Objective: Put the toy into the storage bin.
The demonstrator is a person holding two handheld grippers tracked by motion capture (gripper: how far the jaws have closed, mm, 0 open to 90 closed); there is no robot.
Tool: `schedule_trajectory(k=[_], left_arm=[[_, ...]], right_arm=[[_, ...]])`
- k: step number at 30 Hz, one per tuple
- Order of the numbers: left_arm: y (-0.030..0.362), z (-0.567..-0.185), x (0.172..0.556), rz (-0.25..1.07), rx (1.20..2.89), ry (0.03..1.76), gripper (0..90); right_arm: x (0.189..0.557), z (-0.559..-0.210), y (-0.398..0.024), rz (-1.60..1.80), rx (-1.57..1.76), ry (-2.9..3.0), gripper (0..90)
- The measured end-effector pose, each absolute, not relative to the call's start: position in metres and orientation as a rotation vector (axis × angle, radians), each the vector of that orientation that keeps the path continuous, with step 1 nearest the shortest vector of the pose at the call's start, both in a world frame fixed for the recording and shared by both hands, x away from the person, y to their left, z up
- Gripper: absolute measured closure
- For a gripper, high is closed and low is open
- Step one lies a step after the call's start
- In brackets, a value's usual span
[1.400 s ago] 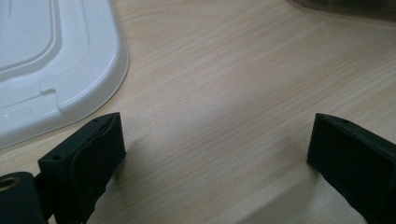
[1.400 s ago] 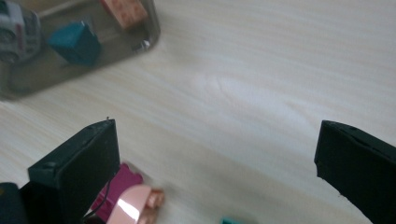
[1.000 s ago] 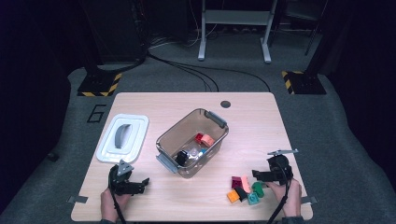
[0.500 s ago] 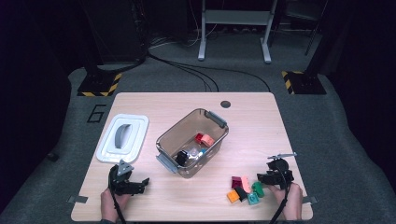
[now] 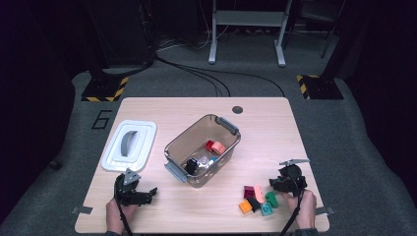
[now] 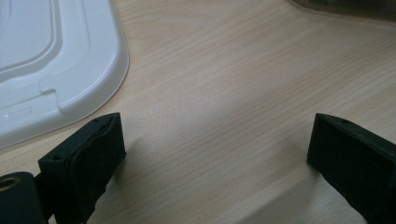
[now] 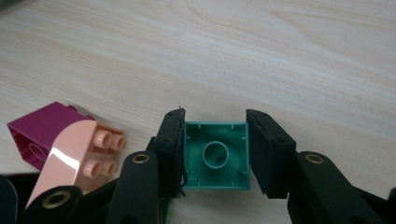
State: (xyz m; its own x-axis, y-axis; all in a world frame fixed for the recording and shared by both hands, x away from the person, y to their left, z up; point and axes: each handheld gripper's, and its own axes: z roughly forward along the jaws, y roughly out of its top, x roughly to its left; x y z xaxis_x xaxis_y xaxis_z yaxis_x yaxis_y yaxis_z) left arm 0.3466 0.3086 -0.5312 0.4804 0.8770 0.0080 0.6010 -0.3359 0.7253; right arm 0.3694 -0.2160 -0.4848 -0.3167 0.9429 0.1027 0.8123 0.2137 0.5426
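My right gripper [image 7: 215,135] has a green brick [image 7: 215,161] between its pads, hollow underside toward the camera. Its jaws have just been closing and now press on both sides of the brick. From above, the right gripper [image 5: 274,191] sits at the table's front right, over the green brick [image 5: 271,198] at the edge of a small pile. A magenta brick [image 7: 32,128] and a peach curved brick [image 7: 74,158] lie just left of the jaws. My left gripper [image 5: 149,192] rests at the front left, and its jaws stand wide apart over bare wood [image 6: 217,140].
A clear plastic bin [image 5: 177,147] holding several bricks stands mid-table. Its white lid [image 5: 129,145] lies to the left, its corner close to the left gripper [image 6: 56,60]. Orange [image 5: 245,207], black [image 5: 254,203] and teal [image 5: 267,210] bricks lie in the pile.
The right gripper's jaws have drawn in around the green brick. Both hands have stayed nearly where they were.
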Motion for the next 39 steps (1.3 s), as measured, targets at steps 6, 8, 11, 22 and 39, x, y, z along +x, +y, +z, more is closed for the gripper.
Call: schedule_trajectory(k=[6,8,11,22,39], left_arm=[[0.309,-0.532,0.347,0.537,2.057,1.213,3.9],[0.309,-0.532,0.347,0.537,2.056,1.213,3.9],[0.309,-0.532,0.347,0.537,2.057,1.213,3.9],[0.309,-0.531,0.347,0.533,2.058,1.215,3.9],[0.309,-0.531,0.347,0.533,2.058,1.215,3.9]], right_arm=[[0.378,-0.481,-0.210,0.789,1.622,2.234,58.8],[0.381,-0.479,-0.208,0.805,1.599,2.235,58.9],[0.387,-0.476,-0.202,0.814,1.573,2.246,58.9],[0.403,-0.462,-0.191,0.859,1.507,2.253,58.9],[0.424,-0.429,-0.176,0.909,1.415,2.232,58.9]])
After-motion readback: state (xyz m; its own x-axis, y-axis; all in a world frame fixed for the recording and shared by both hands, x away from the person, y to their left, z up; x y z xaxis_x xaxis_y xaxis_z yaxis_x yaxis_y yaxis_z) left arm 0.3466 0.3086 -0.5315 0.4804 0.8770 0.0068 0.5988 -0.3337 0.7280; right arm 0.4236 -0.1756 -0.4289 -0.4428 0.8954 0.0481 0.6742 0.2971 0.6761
